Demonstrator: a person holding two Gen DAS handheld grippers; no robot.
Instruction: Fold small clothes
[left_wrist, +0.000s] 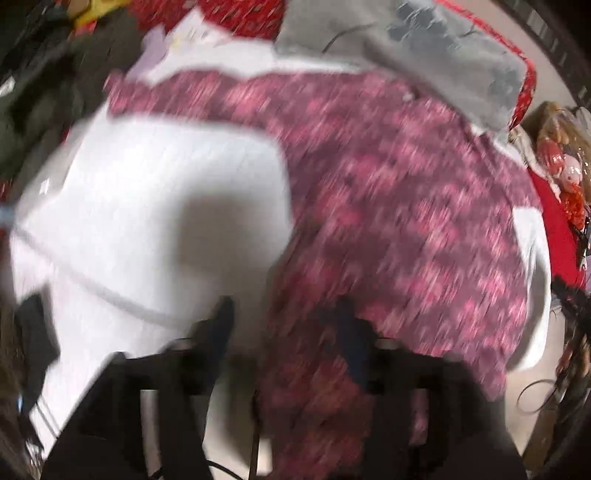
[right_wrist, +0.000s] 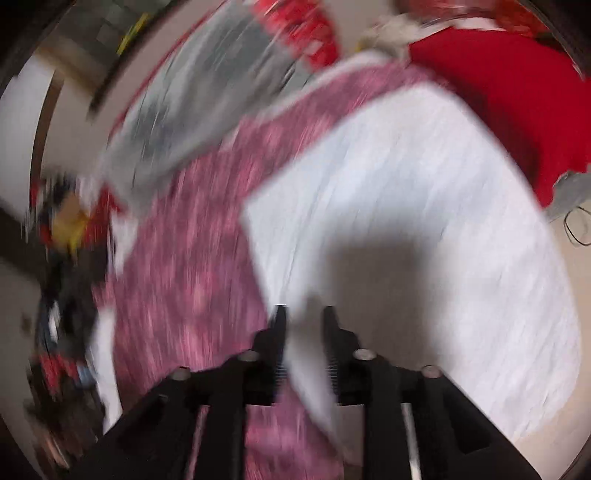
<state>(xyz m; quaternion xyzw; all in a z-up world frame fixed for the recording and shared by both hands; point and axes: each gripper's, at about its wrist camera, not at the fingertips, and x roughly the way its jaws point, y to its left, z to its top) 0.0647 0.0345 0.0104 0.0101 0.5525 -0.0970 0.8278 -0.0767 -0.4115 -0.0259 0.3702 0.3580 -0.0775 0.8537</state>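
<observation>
Pink patterned cloth under white garment; right gripper released astride its edge.

A: Left view, blurry. Landmark?
B: Pink-and-maroon patterned cloth sheet. White folded fabric garment lies on its left part.
A: Gripper?
B: Black two-finger left gripper at the sheet's near edge, jaws apart, nothing between them.
A: Else?
B: Grey printed garment at the sheet's far edge. Red cloth just right of it.
</observation>
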